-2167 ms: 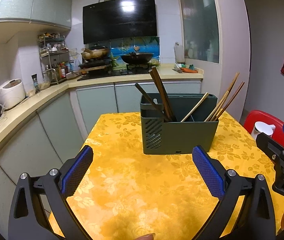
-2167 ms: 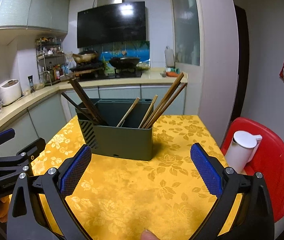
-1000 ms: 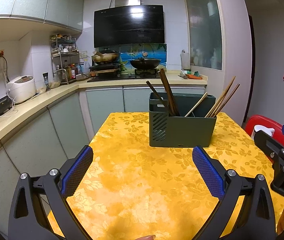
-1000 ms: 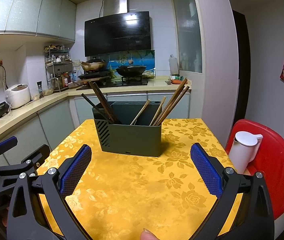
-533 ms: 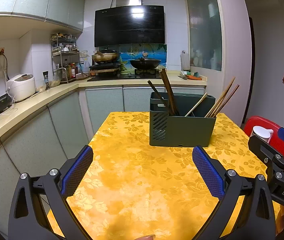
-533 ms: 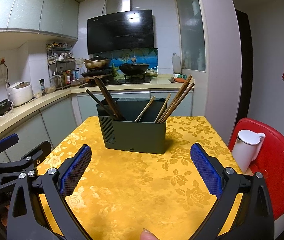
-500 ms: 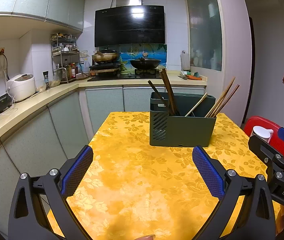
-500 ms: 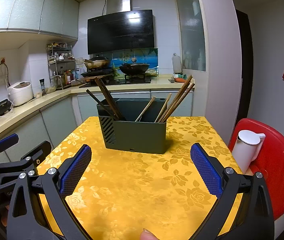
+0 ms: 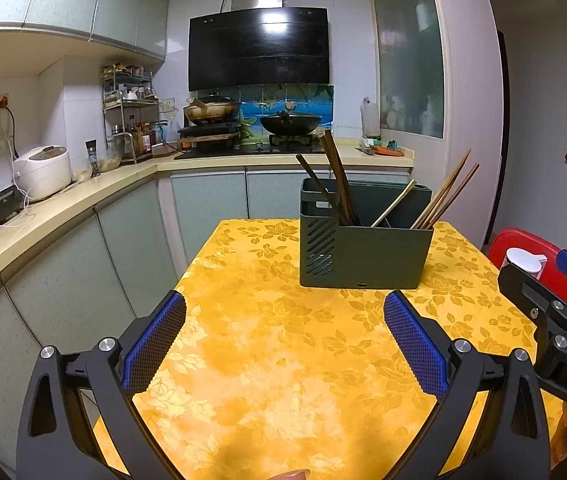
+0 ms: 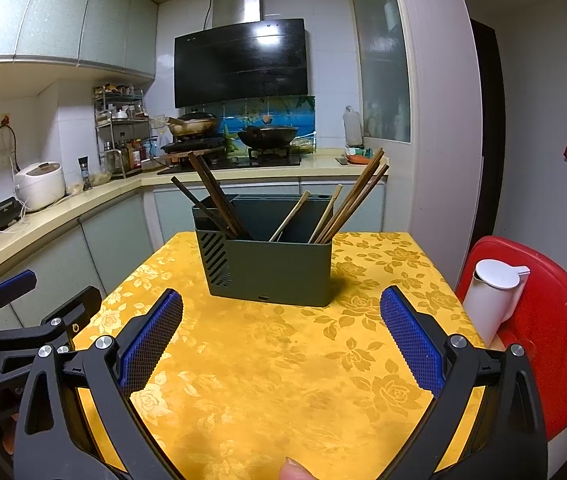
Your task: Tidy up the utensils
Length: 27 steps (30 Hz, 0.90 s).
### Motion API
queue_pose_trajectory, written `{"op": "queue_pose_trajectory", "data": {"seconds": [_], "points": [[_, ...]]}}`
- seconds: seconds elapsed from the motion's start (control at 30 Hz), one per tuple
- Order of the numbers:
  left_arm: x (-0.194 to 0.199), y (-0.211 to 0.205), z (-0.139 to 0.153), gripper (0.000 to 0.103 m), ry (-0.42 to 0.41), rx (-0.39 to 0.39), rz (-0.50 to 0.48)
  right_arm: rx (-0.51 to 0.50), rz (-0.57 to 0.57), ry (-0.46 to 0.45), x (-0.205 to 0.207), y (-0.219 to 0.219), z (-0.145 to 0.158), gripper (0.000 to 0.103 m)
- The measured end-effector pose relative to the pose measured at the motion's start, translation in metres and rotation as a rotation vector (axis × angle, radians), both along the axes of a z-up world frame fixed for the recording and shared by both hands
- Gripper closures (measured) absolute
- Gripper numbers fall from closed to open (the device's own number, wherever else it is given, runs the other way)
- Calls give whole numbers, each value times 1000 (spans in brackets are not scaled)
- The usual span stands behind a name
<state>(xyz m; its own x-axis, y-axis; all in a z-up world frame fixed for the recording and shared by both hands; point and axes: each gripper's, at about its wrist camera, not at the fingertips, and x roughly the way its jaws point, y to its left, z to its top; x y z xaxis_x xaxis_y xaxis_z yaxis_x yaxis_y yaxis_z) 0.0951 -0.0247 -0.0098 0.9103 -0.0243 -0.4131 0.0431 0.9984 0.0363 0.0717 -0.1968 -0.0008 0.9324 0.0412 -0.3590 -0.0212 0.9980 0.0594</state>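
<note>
Utensil holder (image 10: 269, 270): I count one, dark green, on the table.
Dark chopsticks (image 10: 213, 194): three that I can separate, leaning left in the left compartment.
Light chopsticks (image 10: 353, 196): about five, leaning right; the bunch at the far right overlaps, so I cannot be sure.
Grippers: two in my views, the left gripper (image 9: 283, 348) and the right gripper (image 10: 281, 346).
White jug (image 10: 491, 300): one.
Red stool (image 10: 555, 320): one.
Woks on the stove (image 10: 267, 134): two.
Rice cooker (image 10: 39, 184): one.
</note>
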Motion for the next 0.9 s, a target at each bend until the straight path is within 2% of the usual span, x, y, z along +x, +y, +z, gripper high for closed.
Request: {"op": "queue_pose_trajectory", "data": {"seconds": [0.67,0.9], "points": [[-3,0,-1,7,-19,-2,-22,-1,-1,2,0,-1,-1,7],[-4,0,-1,7,-54,2,-23,-4,-1,5,1,-2,-2,7]]}}
